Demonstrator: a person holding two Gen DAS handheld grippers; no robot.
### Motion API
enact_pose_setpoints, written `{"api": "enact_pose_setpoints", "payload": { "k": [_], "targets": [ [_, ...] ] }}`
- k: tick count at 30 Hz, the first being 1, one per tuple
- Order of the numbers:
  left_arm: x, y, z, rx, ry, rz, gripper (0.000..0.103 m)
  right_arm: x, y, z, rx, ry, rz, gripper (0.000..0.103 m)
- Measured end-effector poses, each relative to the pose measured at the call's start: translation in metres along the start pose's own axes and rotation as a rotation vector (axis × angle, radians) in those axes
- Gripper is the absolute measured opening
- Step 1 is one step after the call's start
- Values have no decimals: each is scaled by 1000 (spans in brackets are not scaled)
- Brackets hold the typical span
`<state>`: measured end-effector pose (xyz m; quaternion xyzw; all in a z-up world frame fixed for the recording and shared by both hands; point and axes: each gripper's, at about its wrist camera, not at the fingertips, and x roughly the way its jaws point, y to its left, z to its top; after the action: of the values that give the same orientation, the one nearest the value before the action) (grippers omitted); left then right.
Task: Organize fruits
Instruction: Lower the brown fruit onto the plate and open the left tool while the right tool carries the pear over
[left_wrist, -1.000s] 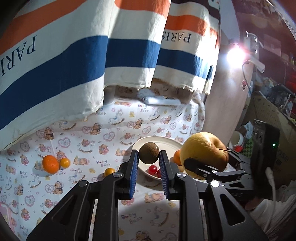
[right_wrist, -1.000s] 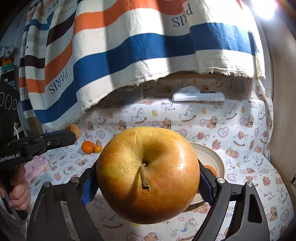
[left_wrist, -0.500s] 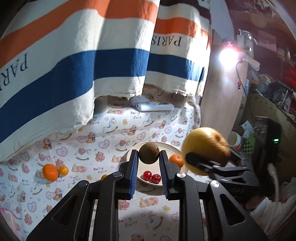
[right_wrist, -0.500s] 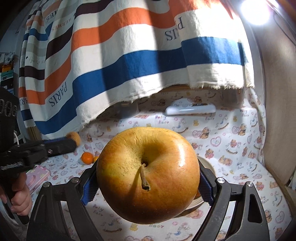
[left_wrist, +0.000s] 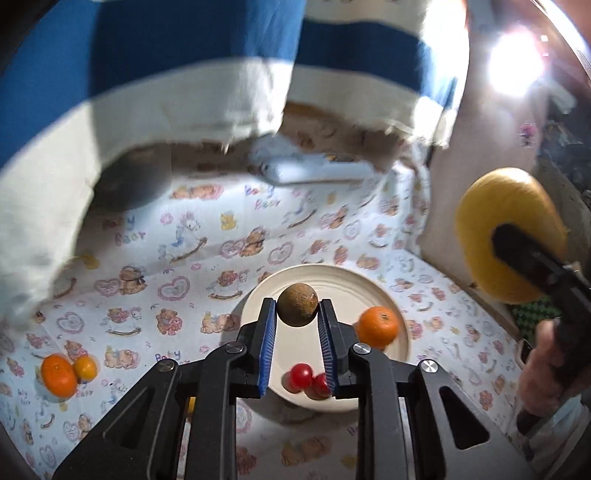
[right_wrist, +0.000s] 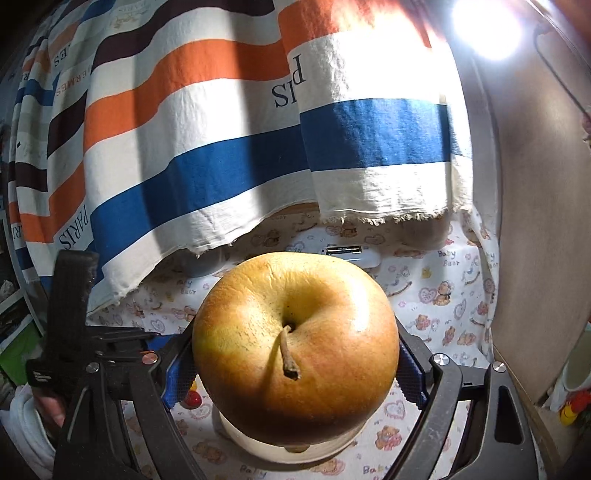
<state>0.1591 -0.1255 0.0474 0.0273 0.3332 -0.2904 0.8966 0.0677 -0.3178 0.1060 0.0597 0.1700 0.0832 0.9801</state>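
Left gripper (left_wrist: 297, 314) clamps kiwi (left_wrist: 297, 304), right gripper (right_wrist: 295, 363) grips apple (right_wrist: 295, 347), both over plate (left_wrist: 343, 280); crowding risks knocking tangerine (left_wrist: 378, 327) off

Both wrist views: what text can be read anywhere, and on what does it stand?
"PARIS": striped cloth, lower left, right wrist view.
"HERMES": same cloth, upper left, small.
"Baby Bear": printed tablecloth, repeated; clearest in right wrist view.
Label on the left gripper body: too small to read.
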Motion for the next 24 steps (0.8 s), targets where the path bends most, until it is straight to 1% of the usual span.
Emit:
{"api": "enact_pose_setpoints", "payload": {
  "k": [4,7,13,17,19,24],
  "targets": [
    [26,3,-1,-22,56,-10,22,25,6,0,-35,29,4,89],
    [42,3,-5,-22,89,-15,22,49,8,-6,-50,78,20,89],
    [62,9,-17,-26,130,-11,22,89,6,-25,-57,162,16,89],
    [64,12,-24,-29,111,10,22,106,3,-36,-54,196,12,89],
    [67,9,-28,-16,116,24,22,114,1,-40,-61,212,6,89],
    [77,7,-35,-12,143,17,22,137,-5,-51,-74,257,-25,89]
  ]
}}
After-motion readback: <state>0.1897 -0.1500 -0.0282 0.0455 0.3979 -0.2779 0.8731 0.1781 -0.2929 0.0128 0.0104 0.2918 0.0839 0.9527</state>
